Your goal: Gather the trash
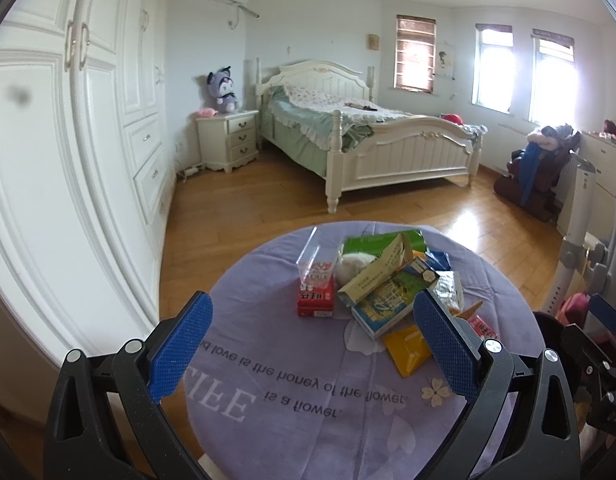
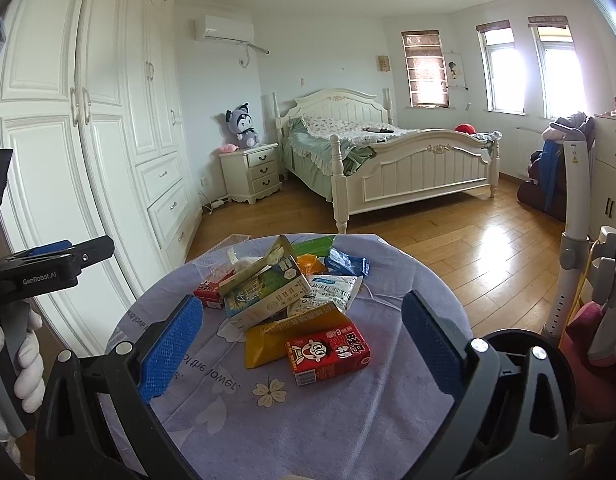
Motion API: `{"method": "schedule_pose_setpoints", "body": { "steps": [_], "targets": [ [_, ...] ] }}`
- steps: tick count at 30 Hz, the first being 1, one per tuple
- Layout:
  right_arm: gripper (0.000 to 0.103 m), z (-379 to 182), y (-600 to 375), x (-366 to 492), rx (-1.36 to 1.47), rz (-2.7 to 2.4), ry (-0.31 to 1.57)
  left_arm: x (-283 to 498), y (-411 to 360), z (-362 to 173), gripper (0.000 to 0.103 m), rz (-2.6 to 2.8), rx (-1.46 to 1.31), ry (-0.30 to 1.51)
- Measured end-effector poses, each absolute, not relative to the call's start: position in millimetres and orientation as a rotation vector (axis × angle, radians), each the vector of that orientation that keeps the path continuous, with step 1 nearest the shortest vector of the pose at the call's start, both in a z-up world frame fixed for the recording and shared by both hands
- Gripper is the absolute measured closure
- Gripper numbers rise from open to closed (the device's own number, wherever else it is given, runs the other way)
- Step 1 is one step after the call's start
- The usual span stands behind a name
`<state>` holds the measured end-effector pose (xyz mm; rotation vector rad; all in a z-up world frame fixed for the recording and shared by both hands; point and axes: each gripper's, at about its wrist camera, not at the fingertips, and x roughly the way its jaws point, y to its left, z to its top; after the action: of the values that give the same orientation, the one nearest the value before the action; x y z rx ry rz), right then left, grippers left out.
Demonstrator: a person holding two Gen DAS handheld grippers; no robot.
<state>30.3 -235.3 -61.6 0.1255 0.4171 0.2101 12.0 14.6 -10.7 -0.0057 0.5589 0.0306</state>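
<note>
**Trash heaped on round table; both claws spread and empty**

The trash lies in one loose pile at the middle of a round table covered by a lilac printed cloth. A clear plastic box stands at the pile's far left with its lid raised; its contents cannot be made out. A red drink carton lies just in front of it, touching. A blue-and-green milk carton lies tilted across the centre, resting on a yellow packet. A second red drink carton lies nearest the viewer, on its side, touching that packet. A white printed wrapper, a blue wrapper and a green pack sit behind.

The left claw hovers over the near cloth, fingers wide apart, holding nothing. The right claw likewise stands wide apart, its fingers flanking the near carton without touching it.

Beyond: wood floor, white wardrobe, bed, nightstand with a plush toy.
</note>
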Motion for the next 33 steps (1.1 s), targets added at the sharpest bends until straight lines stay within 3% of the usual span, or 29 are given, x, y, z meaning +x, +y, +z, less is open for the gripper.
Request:
{"method": "schedule_pose_setpoints", "body": {
  "steps": [33],
  "targets": [
    [0.005,-72,-242,45,0.124,0.23,0.411,37,16,-32,0.004,0.037,-0.004,0.6]
  ]
}}
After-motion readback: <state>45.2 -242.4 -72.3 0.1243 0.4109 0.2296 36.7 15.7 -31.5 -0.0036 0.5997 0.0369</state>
